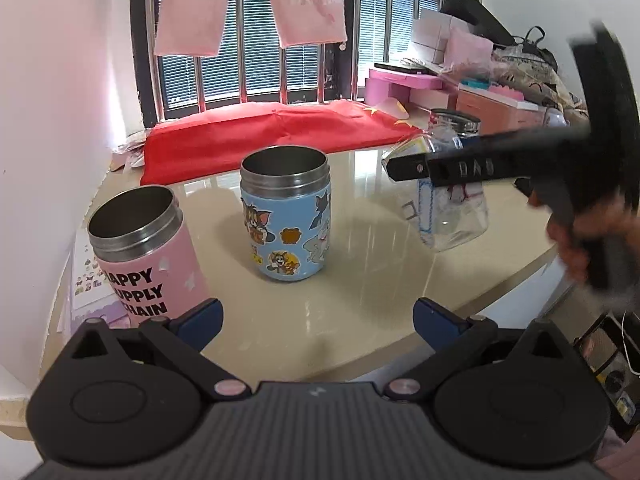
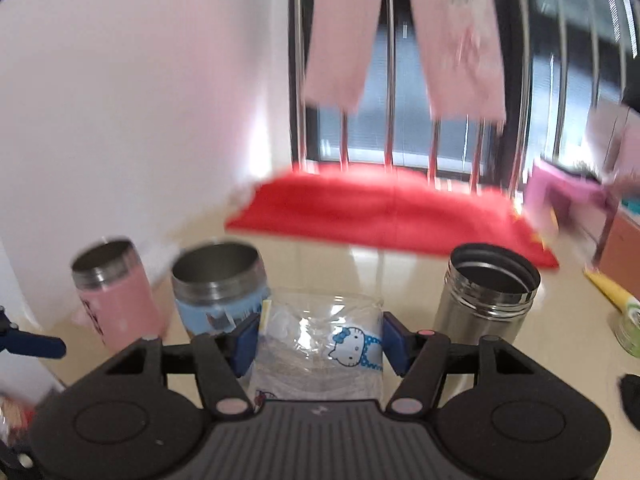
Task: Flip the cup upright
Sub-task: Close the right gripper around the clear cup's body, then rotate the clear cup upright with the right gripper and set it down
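My right gripper point(image 2: 320, 338) is shut on a clear plastic cup point(image 2: 320, 336) with a Hello Kitty print, its blue pads pressing both sides. In the left wrist view the clear cup point(image 1: 452, 208) hangs tilted above the table, held by the right gripper point(image 1: 404, 168) coming in from the right. My left gripper point(image 1: 318, 320) is open and empty, low over the table's front edge. A pink cup point(image 1: 140, 256) and a blue cartoon cup point(image 1: 286, 216) stand upright, mouths up.
A steel cup point(image 2: 486, 300) stands upright at the right. A red cloth point(image 1: 272, 136) lies along the window at the back. Boxes and clutter point(image 1: 480, 76) fill the back right. A white wall point(image 1: 52, 120) borders the beige table point(image 1: 360, 280) at the left.
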